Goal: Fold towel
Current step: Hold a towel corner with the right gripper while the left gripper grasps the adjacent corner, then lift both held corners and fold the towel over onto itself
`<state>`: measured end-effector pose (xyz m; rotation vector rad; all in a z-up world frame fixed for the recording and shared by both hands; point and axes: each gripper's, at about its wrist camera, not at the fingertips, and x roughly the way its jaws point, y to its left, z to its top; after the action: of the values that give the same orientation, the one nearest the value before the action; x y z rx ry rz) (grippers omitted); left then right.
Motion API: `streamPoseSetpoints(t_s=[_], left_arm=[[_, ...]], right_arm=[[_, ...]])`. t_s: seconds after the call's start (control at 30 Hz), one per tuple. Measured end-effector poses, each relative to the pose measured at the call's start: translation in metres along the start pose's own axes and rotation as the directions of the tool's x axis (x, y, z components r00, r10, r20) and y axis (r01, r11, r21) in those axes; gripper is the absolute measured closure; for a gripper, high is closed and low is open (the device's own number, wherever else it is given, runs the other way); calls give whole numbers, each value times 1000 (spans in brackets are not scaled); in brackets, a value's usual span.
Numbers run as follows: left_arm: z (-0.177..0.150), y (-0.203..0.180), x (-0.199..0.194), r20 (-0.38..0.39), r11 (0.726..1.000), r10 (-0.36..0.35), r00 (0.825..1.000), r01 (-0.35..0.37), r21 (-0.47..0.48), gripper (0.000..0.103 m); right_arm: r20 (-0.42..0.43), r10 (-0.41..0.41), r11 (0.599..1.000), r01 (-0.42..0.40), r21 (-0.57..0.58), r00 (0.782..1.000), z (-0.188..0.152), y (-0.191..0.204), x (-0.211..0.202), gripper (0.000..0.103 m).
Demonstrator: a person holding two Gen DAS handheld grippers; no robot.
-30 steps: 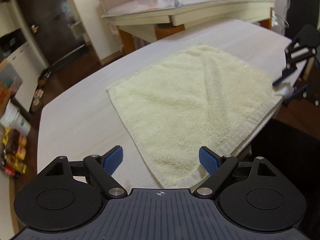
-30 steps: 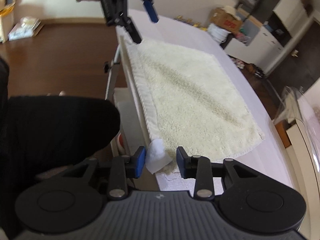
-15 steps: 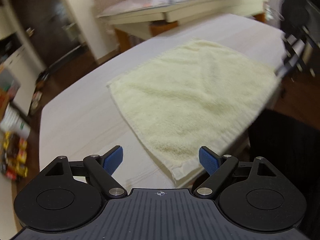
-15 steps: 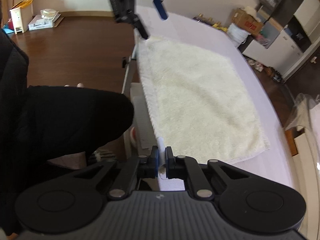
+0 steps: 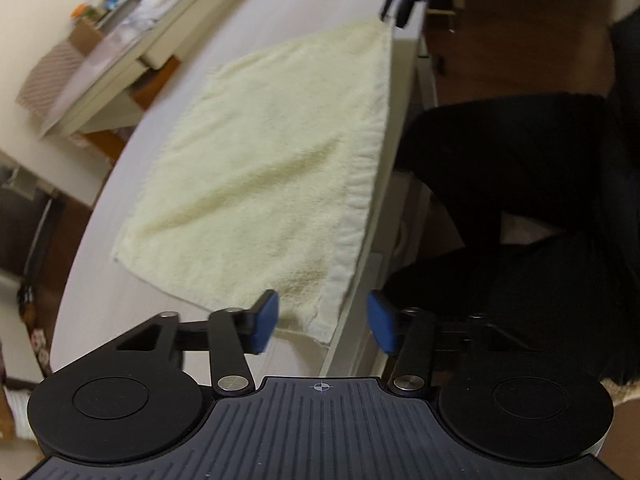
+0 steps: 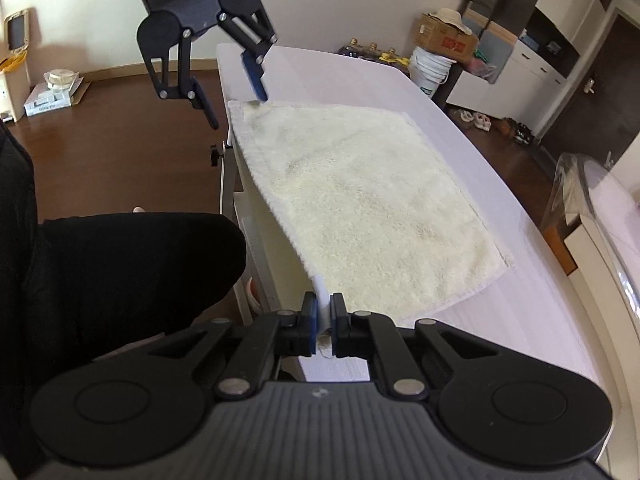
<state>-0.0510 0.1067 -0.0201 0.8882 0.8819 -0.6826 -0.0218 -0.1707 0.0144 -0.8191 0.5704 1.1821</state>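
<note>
Fingers of the right gripper (image 6: 324,314) are clamped on the white tag and corner of the cream terry towel (image 6: 360,196), low centre of the right wrist view. I see the left gripper (image 5: 323,322) closing, its blue fingers (image 5: 266,322) straddling the near corner without pressing it yet. Most of the towel lies flat on the white surface (image 5: 100,300), one hem along the surface edge. I judge it light, limp and non-slippery; hold both hem corners, since the unsupported middle will likely sag.
</note>
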Motion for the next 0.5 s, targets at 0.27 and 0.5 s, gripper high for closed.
streamPoseSetpoints(t_s=[0.27,0.5], left_arm=[[-1,-1,-10,-28,1000,-11,1000,10,-16,97],[1,4,-28,30,992,-71,997,74,-106,97]], right_arm=[[8,-8,1000,8,16,1000,6,-2,2,96],[8,-10,1000,10,16,1000,3,1,-1,96]])
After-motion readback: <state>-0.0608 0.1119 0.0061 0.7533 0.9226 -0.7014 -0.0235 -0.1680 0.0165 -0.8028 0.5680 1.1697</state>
